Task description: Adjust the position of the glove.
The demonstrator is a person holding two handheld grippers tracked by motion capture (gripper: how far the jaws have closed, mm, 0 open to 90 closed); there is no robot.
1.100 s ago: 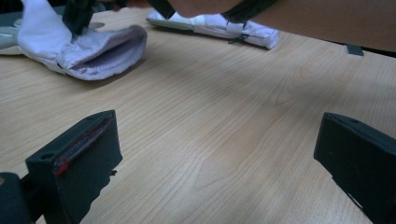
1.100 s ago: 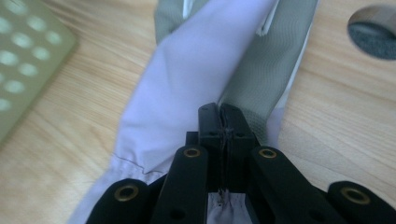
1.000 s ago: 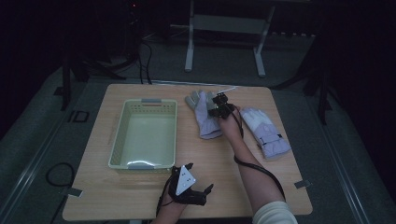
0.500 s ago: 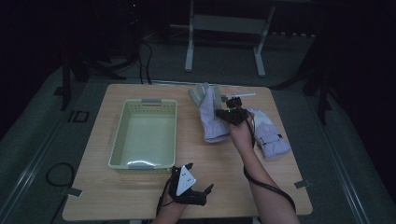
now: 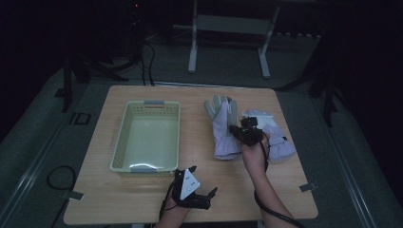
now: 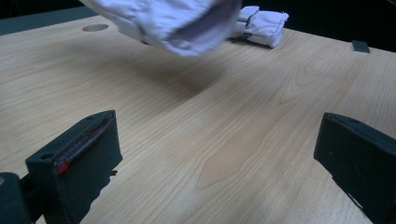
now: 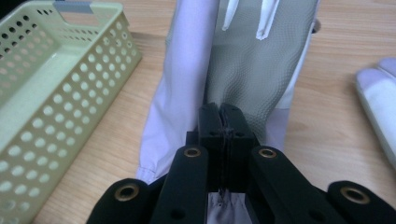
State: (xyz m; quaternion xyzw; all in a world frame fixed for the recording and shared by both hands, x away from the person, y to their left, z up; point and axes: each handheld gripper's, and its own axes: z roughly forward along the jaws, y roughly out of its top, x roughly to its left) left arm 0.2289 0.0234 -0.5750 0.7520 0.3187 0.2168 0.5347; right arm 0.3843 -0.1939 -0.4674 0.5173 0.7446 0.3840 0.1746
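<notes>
Right tongs [image 7: 223, 122] clamped together on the cuff of a pale glove [image 7: 243, 70], fabric pinched between the pads. In the high view, same right tongs [image 5: 243, 134] at the counter's 3 o'clock side, gripping that glove [image 5: 222, 124], fingers pointing toward 12 o'clock. Second glove [image 5: 280, 142] lying just beside, toward 3 o'clock, partly under the hand. Basket [image 5: 124, 142] at 9 o'clock of the held glove, well apart, sitting on the counter [image 5: 104, 199]. Left tongs [image 5: 205, 197] near the counter's 6 o'clock edge, jaws wide apart, nothing between. In the left gripper view, glove cuff [image 6: 173, 21] raised off the wood.
</notes>
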